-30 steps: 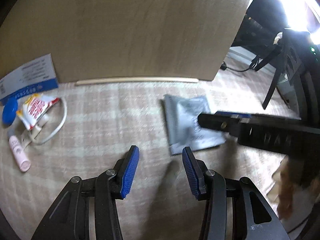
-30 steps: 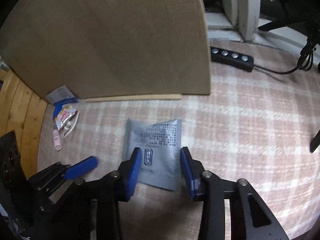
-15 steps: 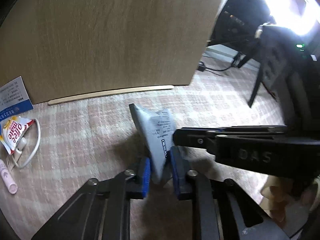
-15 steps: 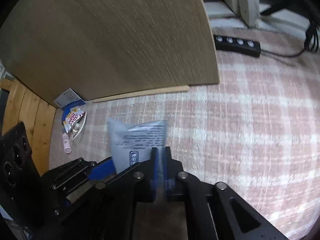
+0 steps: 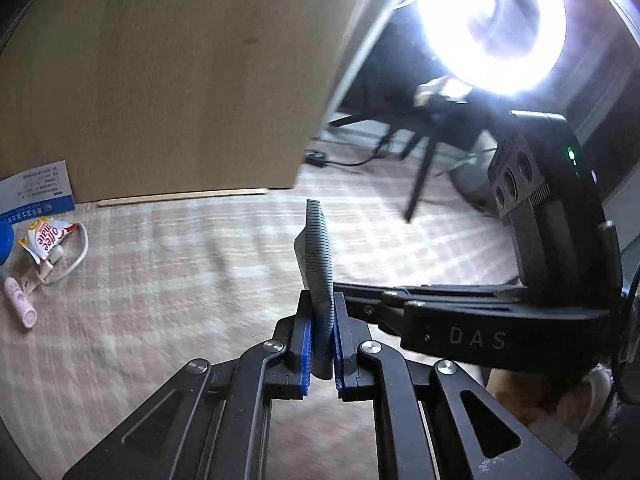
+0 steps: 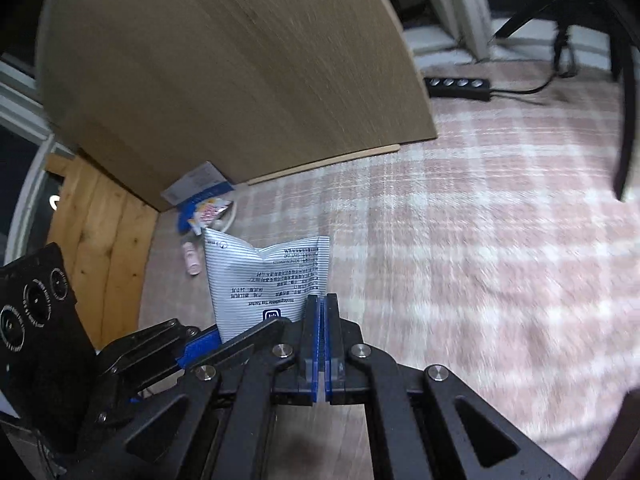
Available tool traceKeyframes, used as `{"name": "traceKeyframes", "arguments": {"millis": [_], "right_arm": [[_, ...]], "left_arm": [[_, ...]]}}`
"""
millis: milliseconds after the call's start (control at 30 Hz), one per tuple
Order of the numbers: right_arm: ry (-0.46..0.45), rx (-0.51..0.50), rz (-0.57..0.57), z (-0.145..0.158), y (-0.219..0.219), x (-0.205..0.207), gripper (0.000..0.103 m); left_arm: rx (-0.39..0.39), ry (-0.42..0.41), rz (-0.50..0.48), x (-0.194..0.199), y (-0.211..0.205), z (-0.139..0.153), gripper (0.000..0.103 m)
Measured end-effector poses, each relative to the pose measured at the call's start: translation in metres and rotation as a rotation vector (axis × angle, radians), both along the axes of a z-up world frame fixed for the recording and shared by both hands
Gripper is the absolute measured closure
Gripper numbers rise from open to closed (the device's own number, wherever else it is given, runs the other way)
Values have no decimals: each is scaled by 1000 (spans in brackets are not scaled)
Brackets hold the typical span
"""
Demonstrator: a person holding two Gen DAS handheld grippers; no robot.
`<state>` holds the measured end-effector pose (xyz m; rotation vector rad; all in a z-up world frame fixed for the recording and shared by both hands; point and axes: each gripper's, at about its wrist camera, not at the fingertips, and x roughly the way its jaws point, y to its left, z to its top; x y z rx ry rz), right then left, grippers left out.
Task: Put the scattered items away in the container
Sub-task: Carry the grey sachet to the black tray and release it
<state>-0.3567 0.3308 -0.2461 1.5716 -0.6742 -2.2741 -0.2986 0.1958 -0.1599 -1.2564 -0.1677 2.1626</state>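
A grey striped pouch (image 6: 264,276) with printed text hangs above the plaid rug, held by both grippers. My right gripper (image 6: 322,304) is shut on its lower right corner. My left gripper (image 5: 320,308) has its blue pads pressed on the pouch's edge (image 5: 318,256), seen end-on, and its jaws are still closing. The left gripper's blue pad (image 6: 202,346) shows at the pouch's lower left in the right wrist view. On the rug at the left lie a coffee creamer sachet (image 5: 46,236), a pink tube (image 5: 18,302), a white cable (image 5: 76,256) and a blue-and-white card (image 5: 38,190).
A large wooden panel (image 5: 180,80) stands upright behind the items. A ring light (image 5: 492,20) on a tripod glares at the upper right. A black power strip (image 6: 458,88) lies on the rug at the back. Wooden boards (image 6: 100,248) stand at the left.
Both grippers went from open to shut on the grey pouch, which lay flat on the rug. They have lifted it, and it now hangs upright between them.
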Motion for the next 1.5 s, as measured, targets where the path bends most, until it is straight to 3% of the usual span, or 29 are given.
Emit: {"name": "traceKeyframes", "arguments": {"millis": [300, 633, 967, 1233, 1267, 1333, 1400, 1500], "right_arm": [[66, 25, -150, 50, 60, 87, 101], [93, 70, -408, 85, 172, 204, 101], [75, 132, -625, 96, 256, 302, 101], [52, 161, -701, 97, 302, 345, 101], [52, 164, -706, 98, 307, 350, 100], [49, 173, -710, 99, 316, 357, 100], [41, 194, -709, 100, 321, 359, 98], [29, 228, -721, 101, 326, 361, 94]], "left_arm": [[45, 58, -175, 67, 70, 43, 95], [108, 52, -442, 144, 196, 76, 95], [159, 6, -645, 211, 310, 83, 94], [158, 3, -704, 240, 367, 83, 94], [149, 2, -704, 240, 372, 82, 93], [112, 0, -685, 238, 383, 78, 78], [61, 3, -631, 232, 387, 72, 39], [62, 4, -562, 218, 378, 67, 37]]}}
